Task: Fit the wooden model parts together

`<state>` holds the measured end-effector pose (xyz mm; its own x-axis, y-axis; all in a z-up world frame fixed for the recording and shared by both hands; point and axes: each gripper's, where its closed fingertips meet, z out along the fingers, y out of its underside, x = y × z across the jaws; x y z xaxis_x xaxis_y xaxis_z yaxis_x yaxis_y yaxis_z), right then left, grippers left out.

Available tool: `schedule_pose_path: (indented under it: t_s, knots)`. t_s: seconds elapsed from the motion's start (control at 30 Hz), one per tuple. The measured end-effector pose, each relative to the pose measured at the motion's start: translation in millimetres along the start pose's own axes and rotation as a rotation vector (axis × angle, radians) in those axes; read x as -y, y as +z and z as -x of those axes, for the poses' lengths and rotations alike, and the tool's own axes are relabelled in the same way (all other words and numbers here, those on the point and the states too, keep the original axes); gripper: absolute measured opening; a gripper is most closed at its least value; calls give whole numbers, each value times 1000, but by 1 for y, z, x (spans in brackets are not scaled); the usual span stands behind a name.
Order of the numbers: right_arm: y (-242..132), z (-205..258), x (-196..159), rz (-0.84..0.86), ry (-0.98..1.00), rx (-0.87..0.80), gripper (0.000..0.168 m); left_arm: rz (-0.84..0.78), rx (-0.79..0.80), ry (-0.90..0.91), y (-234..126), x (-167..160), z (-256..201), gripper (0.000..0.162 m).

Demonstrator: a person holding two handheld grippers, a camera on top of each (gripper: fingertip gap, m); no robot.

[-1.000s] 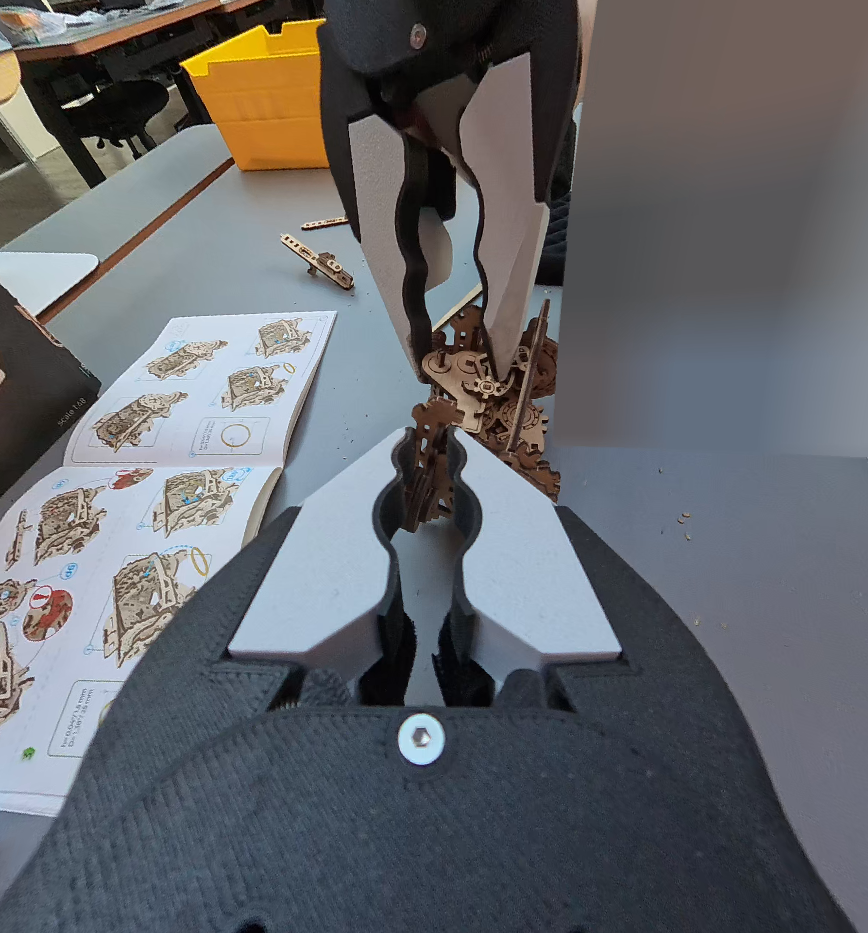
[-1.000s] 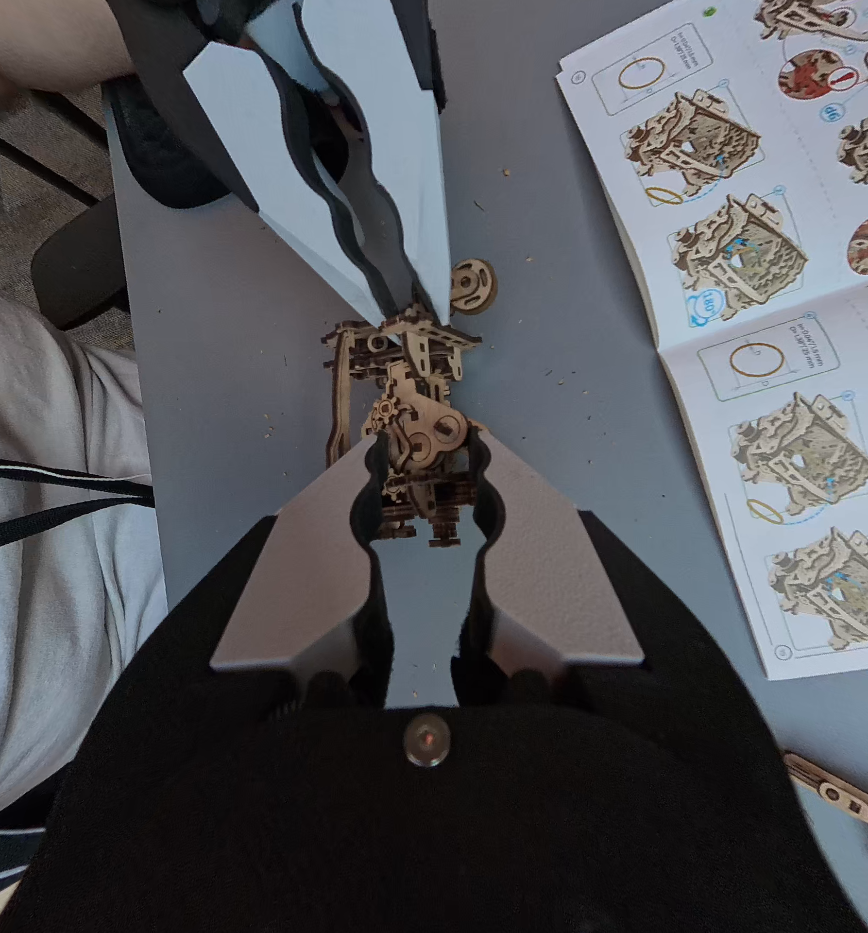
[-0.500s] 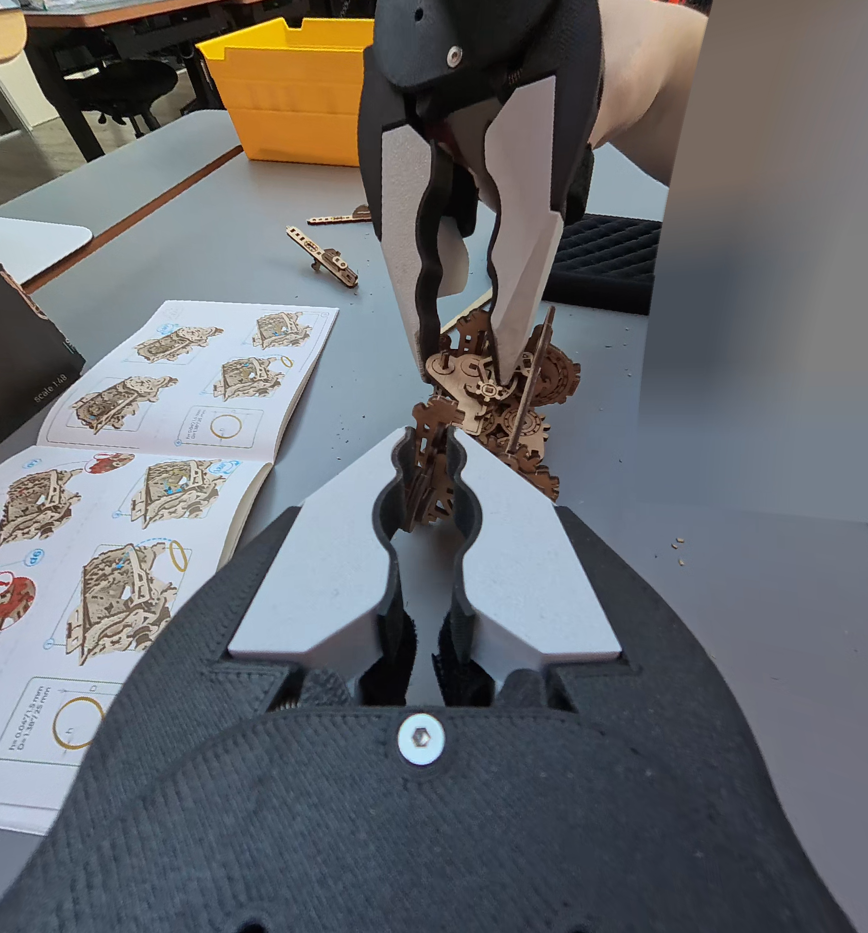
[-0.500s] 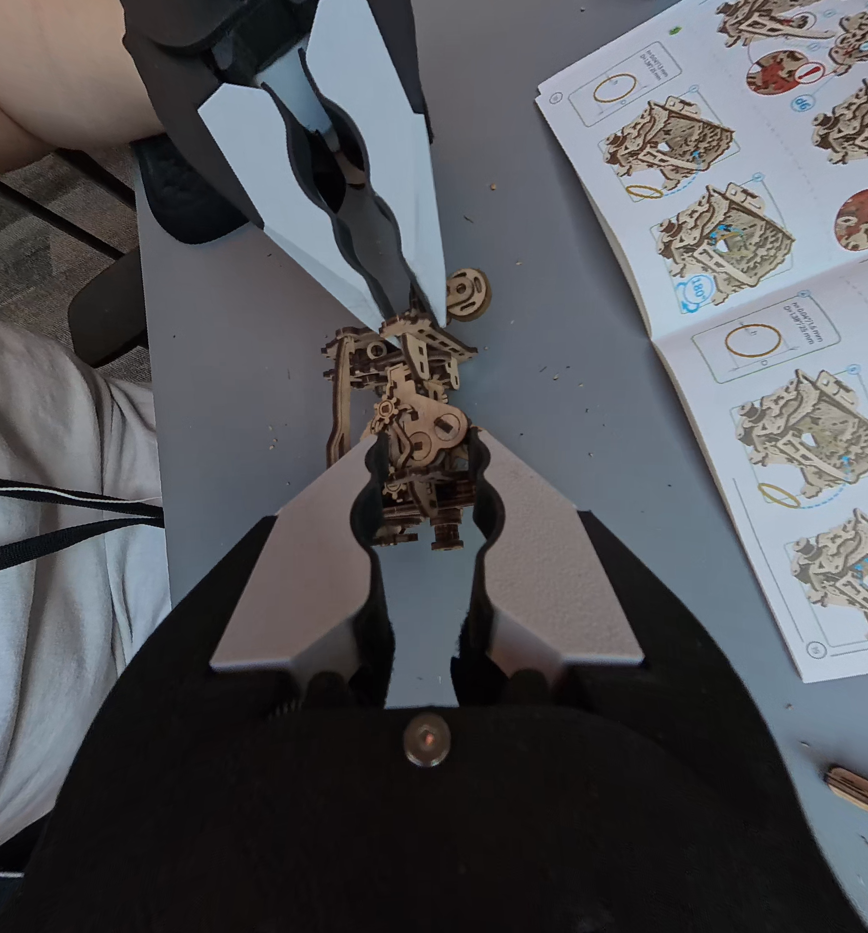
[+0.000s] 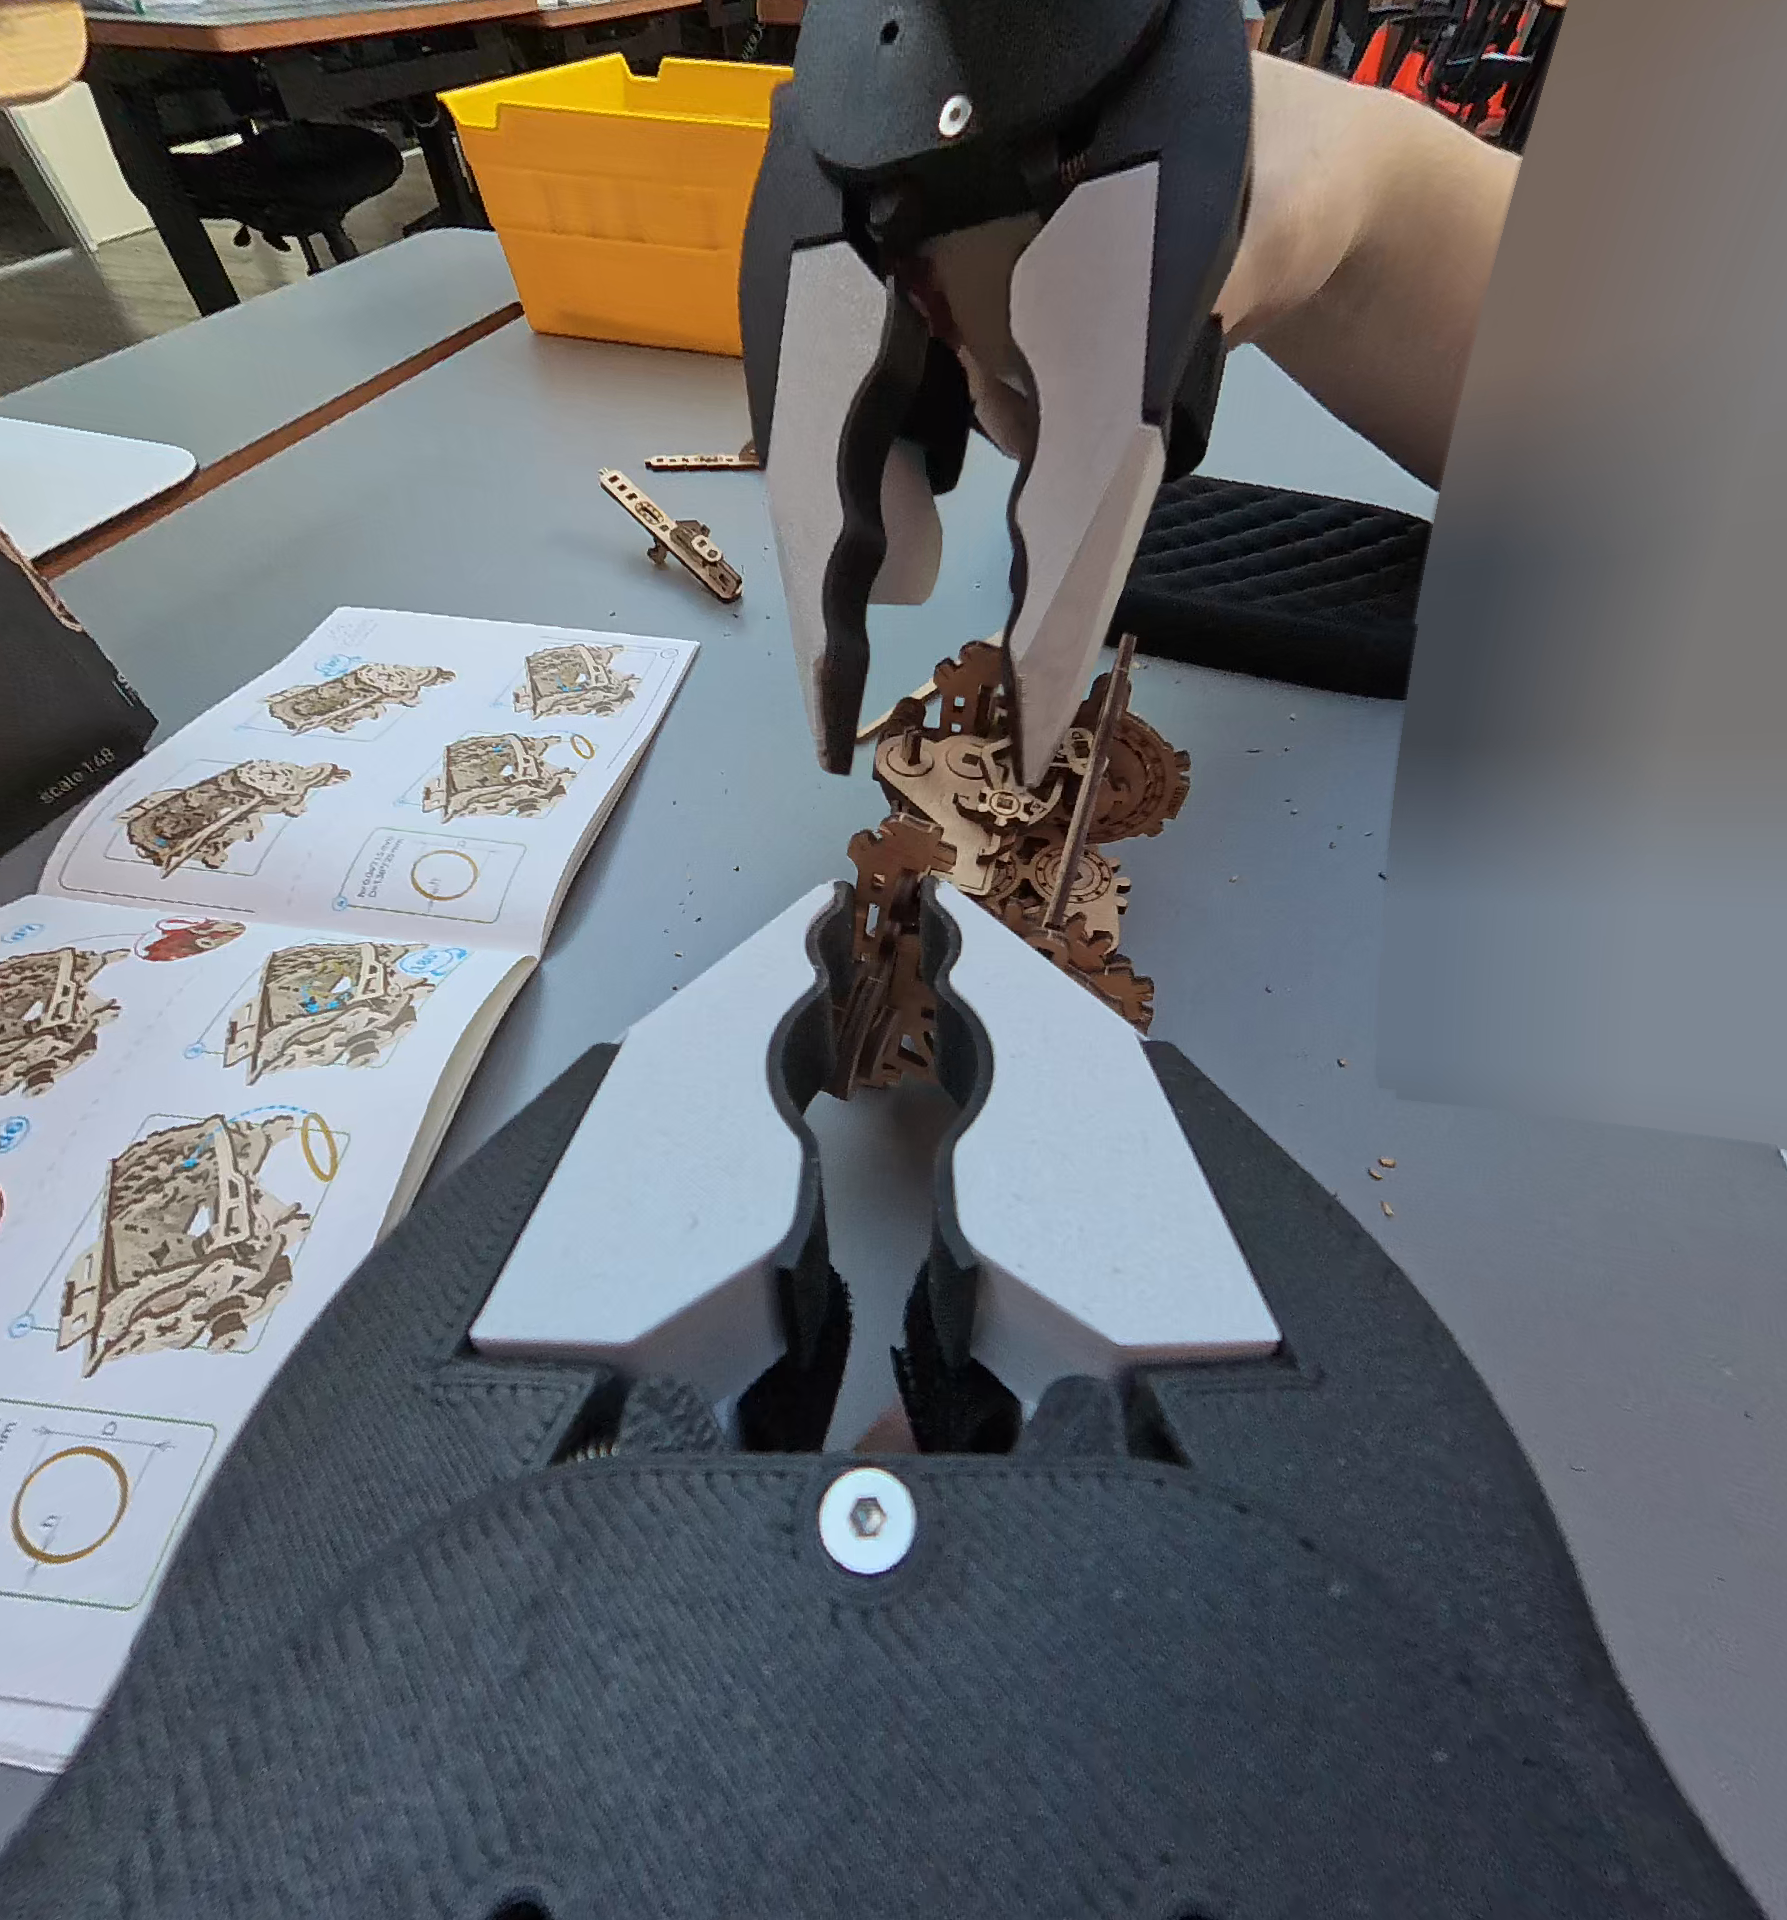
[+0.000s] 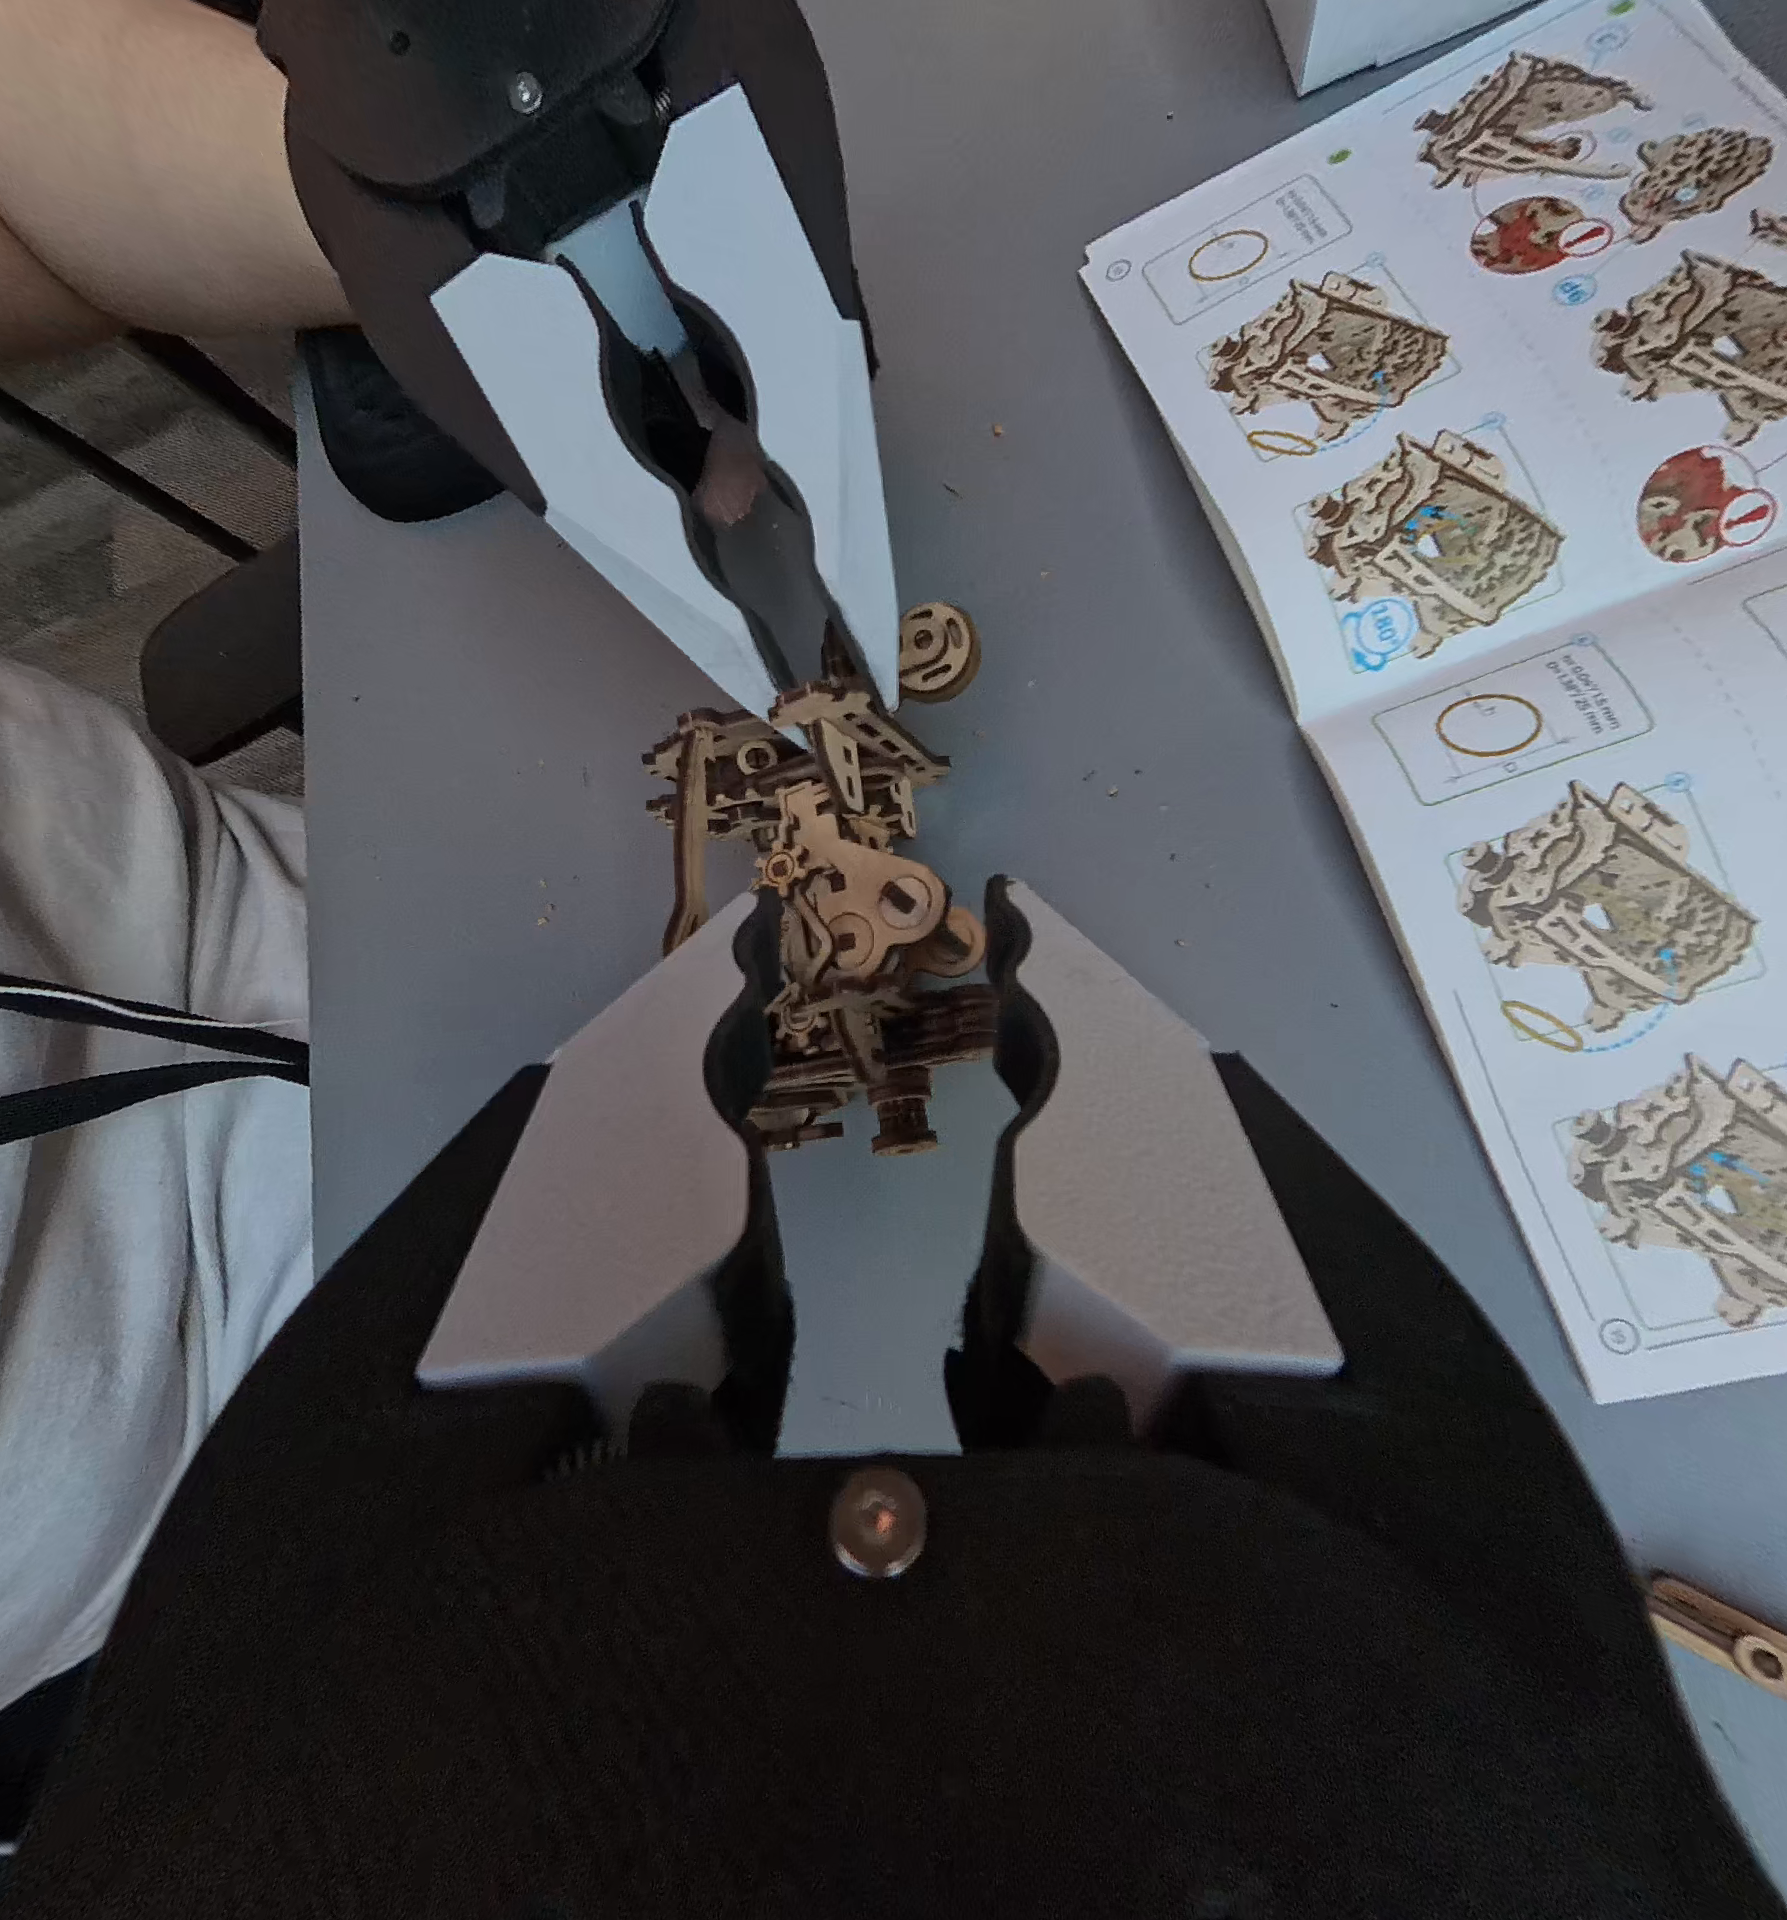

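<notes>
Left gripper (image 5: 887, 904): jaws nearly closed, clamping wooden model (image 5: 1014, 821).
Right gripper (image 6: 873, 904): jaws parted around the model's other end, one finger touching.
Surface (image 5: 453, 520): grey; model on it, open instruction booklet (image 5: 276, 935) beside.
Room: yellow bin (image 5: 608, 218) behind.

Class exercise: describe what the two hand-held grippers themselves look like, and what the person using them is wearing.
Both the left gripper and the right gripper have a rounded black textured body with one silver bolt, and two pale grey wedge-shaped fingers lined with wavy black pads. No cables show. The person wears a white garment crossed by black straps; the forearms are bare.
</notes>
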<state>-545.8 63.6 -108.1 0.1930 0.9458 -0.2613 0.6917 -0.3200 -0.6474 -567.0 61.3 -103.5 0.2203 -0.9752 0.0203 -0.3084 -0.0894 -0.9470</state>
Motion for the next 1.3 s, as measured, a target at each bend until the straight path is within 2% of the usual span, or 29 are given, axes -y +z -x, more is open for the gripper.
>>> schedule_pose_path:
  t_s: [0.03, 0.23, 0.3, 0.47, 0.6, 0.7, 0.87, 0.97, 1.1, 1.3]
  knots:
    - [-1, 2, 2, 0, -39, -11, 45, 0, 4, 2, 0, 0, 0, 9]
    - [-2, 8, 8, 44, -289, -79, 44, -1, 9, 29, 2, 0, -3, 9]
    - [-1, 8, 5, 90, -286, -58, 44, 0, 7, 33, 2, 1, -5, 9]
    - [-4, 12, 10, 72, -245, 17, 39, -2, 4, 43, 2, 1, -6, 9]
    - [-2, 11, 14, 53, -205, 53, 23, -2, -3, 62, 3, 1, -9, 9]
    - [1, 15, 10, 89, -199, 91, 23, -4, -6, 62, 2, 1, -9, 9]
    - [-10, 18, 11, 22, -224, 75, 28, -5, -16, 41, 2, 1, -8, 10]
    - [-23, 14, -2, -35, -248, 53, 37, -11, -22, 27, 1, 2, -8, 9]
    - [-38, 4, -34, -94, -242, 7, 37, -5, -25, 5, 2, 1, -6, 10]
    - [-33, 6, -57, -141, -385, -189, 37, -3, -51, -71, 3, 2, -3, 10]
